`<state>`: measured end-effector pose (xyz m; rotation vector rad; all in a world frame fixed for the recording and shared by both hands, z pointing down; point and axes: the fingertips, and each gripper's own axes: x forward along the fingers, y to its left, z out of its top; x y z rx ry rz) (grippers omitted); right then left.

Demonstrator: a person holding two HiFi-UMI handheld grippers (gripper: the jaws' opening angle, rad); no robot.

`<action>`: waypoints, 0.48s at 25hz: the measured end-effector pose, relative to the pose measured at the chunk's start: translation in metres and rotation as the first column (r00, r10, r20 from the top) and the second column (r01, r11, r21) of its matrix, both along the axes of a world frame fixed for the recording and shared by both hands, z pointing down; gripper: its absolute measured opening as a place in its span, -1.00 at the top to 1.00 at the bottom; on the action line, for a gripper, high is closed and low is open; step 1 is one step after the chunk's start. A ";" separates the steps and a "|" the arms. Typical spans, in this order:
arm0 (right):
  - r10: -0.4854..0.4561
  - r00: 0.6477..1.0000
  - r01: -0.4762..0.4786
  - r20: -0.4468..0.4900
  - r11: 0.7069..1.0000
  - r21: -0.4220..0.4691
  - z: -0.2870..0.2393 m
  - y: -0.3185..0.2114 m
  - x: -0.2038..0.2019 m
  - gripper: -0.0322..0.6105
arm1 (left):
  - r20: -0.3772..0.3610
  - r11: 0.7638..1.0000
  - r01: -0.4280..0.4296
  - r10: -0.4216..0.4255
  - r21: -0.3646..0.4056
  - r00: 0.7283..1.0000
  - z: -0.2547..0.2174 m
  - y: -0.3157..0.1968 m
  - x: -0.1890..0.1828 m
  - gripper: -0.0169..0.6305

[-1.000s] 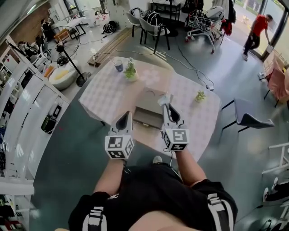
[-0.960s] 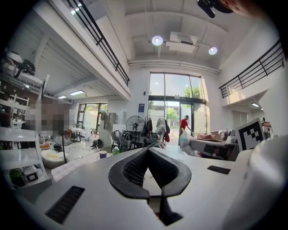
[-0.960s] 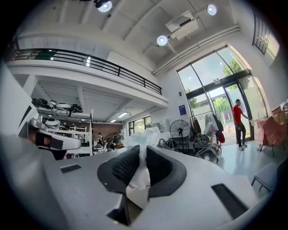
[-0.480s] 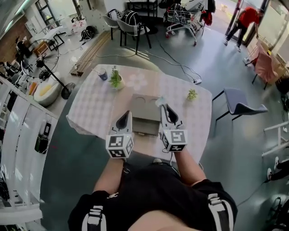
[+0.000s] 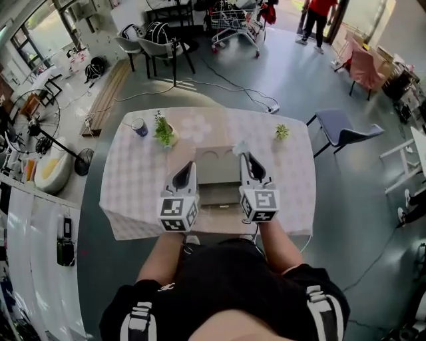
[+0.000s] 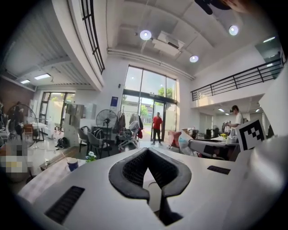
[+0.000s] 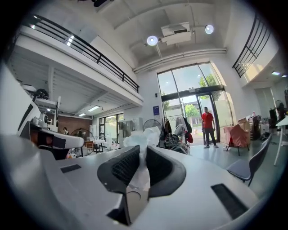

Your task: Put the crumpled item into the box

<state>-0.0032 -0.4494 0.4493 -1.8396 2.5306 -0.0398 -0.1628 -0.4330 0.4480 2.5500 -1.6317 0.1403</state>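
An open cardboard box point(image 5: 214, 174) lies on the checked table point(image 5: 133, 180), straight ahead of me. My right gripper point(image 5: 240, 155) hangs over the box's right edge, shut on a crumpled white item point(image 5: 238, 146) that sticks out past its tips. In the right gripper view the crumpled white item point(image 7: 143, 134) is pinched between the dark pads of the right gripper point(image 7: 141, 155). My left gripper point(image 5: 188, 167) is held over the box's left edge. In the left gripper view the left gripper point(image 6: 147, 152) has its tips together and nothing between them.
A blue cup point(image 5: 138, 126) and a potted plant point(image 5: 164, 131) stand at the table's far left, and a small plant point(image 5: 282, 132) at its far right. A grey chair point(image 5: 339, 126) stands right of the table. A person in red point(image 5: 319, 13) is by the far door.
The table and box have swung round and now lie square in front of me, closer under both grippers. The right gripper still holds the crumpled item.
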 end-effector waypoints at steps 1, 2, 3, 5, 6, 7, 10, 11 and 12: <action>0.023 1.000 -0.023 0.002 1.000 -0.003 0.002 -0.001 -0.005 0.75 | 0.001 1.000 -0.022 0.022 -0.004 1.000 0.002 -0.005 -0.006 0.94; 0.046 0.999 -0.046 0.002 0.999 -0.008 0.005 -0.001 -0.010 0.75 | 0.003 0.999 -0.043 0.043 -0.008 0.999 0.005 -0.009 -0.012 0.94; 0.067 0.998 -0.067 0.000 0.998 -0.014 0.008 0.000 -0.016 0.75 | 0.003 0.998 -0.064 0.064 -0.012 0.998 0.006 -0.011 -0.017 0.94; 0.101 0.995 -0.101 -0.006 0.994 -0.032 0.014 0.004 -0.028 0.75 | 0.004 0.994 -0.106 0.106 -0.018 0.994 0.006 -0.013 -0.028 0.94; 0.114 0.993 -0.114 -0.008 0.993 -0.042 0.016 0.007 -0.034 0.75 | 0.006 0.992 -0.124 0.124 -0.021 0.992 0.006 -0.012 -0.032 0.94; 0.125 0.992 -0.126 -0.012 0.991 -0.051 0.017 0.009 -0.039 0.75 | 0.008 0.990 -0.141 0.141 -0.023 0.990 0.005 -0.012 -0.036 0.94; 0.152 0.988 -0.153 -0.028 0.986 -0.070 0.019 0.016 -0.047 0.75 | 0.003 0.983 -0.178 0.178 -0.032 0.984 0.004 -0.011 -0.042 0.94; 0.158 0.987 -0.161 -0.033 0.984 -0.073 0.020 0.019 -0.048 0.75 | 0.001 0.982 -0.187 0.187 -0.035 0.982 0.005 -0.009 -0.043 0.94; 0.164 0.986 -0.166 -0.035 0.983 -0.076 0.021 0.022 -0.048 0.75 | -0.001 0.981 -0.193 0.193 -0.037 0.981 0.006 -0.006 -0.044 0.94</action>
